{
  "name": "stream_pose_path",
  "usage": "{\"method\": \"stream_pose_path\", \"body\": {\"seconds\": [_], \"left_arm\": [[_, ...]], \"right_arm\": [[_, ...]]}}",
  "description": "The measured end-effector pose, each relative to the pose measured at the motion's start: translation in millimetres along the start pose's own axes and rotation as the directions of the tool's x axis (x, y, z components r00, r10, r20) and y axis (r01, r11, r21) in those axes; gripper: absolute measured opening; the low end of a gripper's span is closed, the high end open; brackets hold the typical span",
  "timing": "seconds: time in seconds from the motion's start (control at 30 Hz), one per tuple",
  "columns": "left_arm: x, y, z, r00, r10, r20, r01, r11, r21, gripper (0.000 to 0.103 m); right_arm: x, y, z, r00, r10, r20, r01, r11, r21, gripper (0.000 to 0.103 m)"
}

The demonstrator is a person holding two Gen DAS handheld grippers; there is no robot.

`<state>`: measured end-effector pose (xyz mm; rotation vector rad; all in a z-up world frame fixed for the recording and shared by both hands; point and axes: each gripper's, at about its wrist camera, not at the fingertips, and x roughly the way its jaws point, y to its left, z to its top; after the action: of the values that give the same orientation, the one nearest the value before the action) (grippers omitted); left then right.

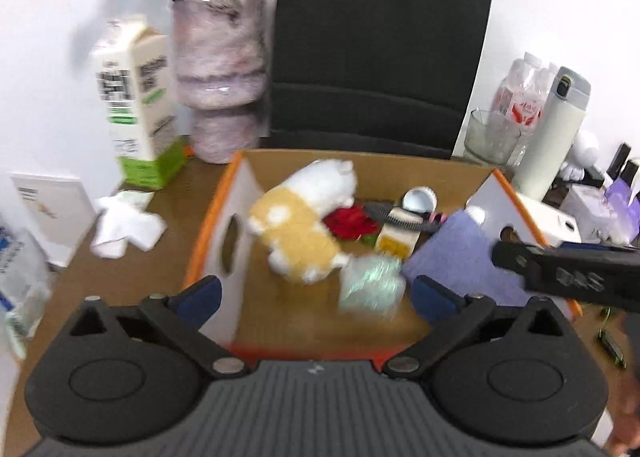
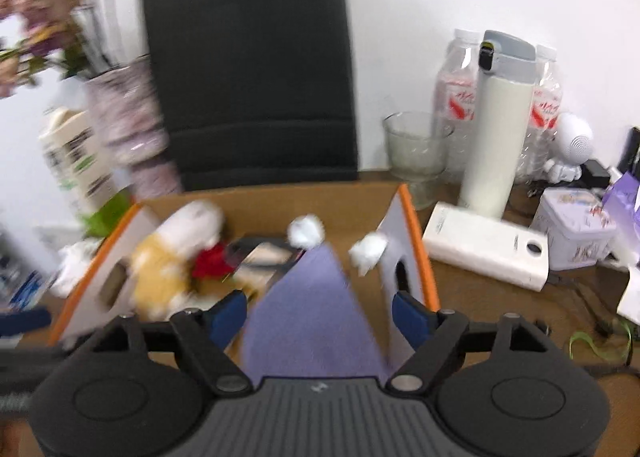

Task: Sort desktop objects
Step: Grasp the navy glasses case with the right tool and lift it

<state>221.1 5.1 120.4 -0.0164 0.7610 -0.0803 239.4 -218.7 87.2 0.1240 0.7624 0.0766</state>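
Both grippers are seen with jaws apart and nothing pressed between the pads: the left gripper [image 1: 316, 293] hangs over the near end of the box [image 1: 208, 241], with a shiny packet [image 1: 370, 285] lying blurred between and just ahead of its pads; the right gripper [image 2: 320, 311] stands over the purple cloth [image 2: 312, 309], which is framed by the open pads but not pinched, so far as the blur allows. The cloth lies inside the box at its right side, its long axis running away from the right gripper toward the far wall, white pompoms [image 2: 306, 231] at its far end. The right hand is judged the nearer to it. In the left view the plush [image 1: 304, 221] and packet are shown clearly; in the right view the packet is hidden, while the power bank [image 2: 486, 245] outside the box is seen.
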Motion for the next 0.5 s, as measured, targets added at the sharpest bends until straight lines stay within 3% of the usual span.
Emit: {"method": "stream_pose_path", "body": {"seconds": [0.1, 0.17, 0.3, 0.43, 0.5], "left_arm": [[-49.9, 3.0, -46.9, 0.992, -0.078, 0.098, 0.077, 0.997, 0.020, 0.103], [-83.9, 1.8, -93.0, 0.978, -0.110, 0.177, 0.105, 0.994, 0.036, 0.103], [-128.9, -9.7, -175.4, 0.966, -0.084, 0.245, 0.069, 0.995, 0.067, 0.103], [-157.9, -25.6, -245.4, 0.948, 0.053, 0.314, -0.098, 0.987, 0.128, 0.103], [-170.2, -28.1, -265.8, 0.946, 0.052, 0.321, -0.097, 0.987, 0.126, 0.103]], "right_arm": [[-52.8, -7.6, -52.2, 0.989, 0.141, 0.031, -0.141, 0.990, -0.013, 0.091], [-86.3, -12.2, -98.3, 0.981, 0.186, 0.061, -0.185, 0.982, -0.030, 0.094], [-148.7, -1.1, -188.3, 0.986, 0.112, 0.124, -0.099, 0.990, -0.104, 0.094], [-186.5, 4.0, -254.4, 0.984, 0.089, 0.154, -0.070, 0.989, -0.130, 0.096], [-201.1, 5.8, -281.9, 0.980, 0.086, 0.181, -0.056, 0.985, -0.164, 0.096]]}}
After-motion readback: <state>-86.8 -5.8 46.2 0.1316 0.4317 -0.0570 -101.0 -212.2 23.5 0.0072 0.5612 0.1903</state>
